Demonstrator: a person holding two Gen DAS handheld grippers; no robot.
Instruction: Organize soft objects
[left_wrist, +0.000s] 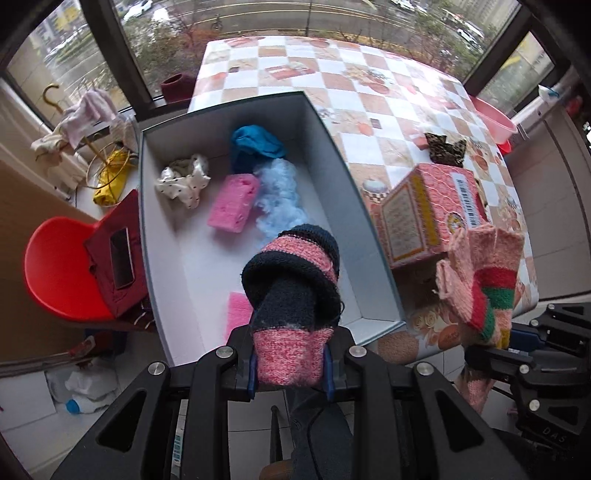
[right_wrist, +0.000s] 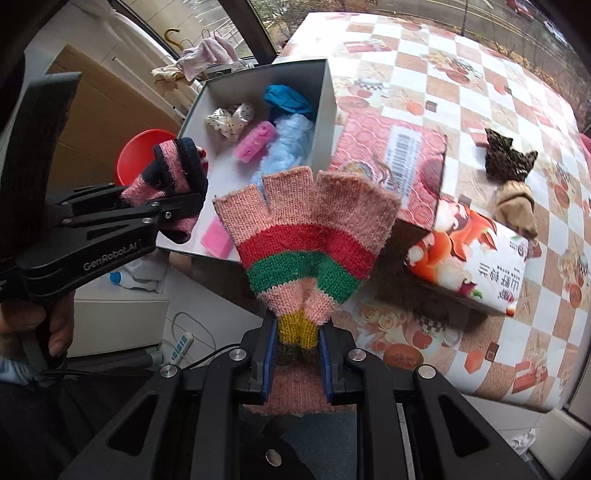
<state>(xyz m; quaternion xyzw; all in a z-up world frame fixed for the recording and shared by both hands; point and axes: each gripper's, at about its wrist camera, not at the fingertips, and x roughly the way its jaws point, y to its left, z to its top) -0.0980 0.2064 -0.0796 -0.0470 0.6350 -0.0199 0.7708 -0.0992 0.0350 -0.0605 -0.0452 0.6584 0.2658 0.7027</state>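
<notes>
My left gripper (left_wrist: 290, 363) is shut on a pink and navy knit glove (left_wrist: 291, 280), held over the near end of the open grey box (left_wrist: 332, 140); it also shows in the right wrist view (right_wrist: 166, 188). My right gripper (right_wrist: 297, 347) is shut on a pink fingerless striped glove (right_wrist: 306, 229), held above the table's near edge beside the box; the glove shows in the left wrist view (left_wrist: 484, 273). In the box lie a blue cloth (left_wrist: 258, 142), a light blue fluffy piece (left_wrist: 279, 199), a pink sponge (left_wrist: 232, 203), a dotted white scrunchie (left_wrist: 183, 181) and another pink sponge (left_wrist: 236, 312).
A pink carton (left_wrist: 424, 210) and a printed orange-and-white box (right_wrist: 472, 254) lie on the checkered table (right_wrist: 480, 74). A leopard-print cloth (right_wrist: 508, 155) and a tan soft item (right_wrist: 517, 206) lie further right. A red chair (left_wrist: 55, 273) with a phone stands left of the box.
</notes>
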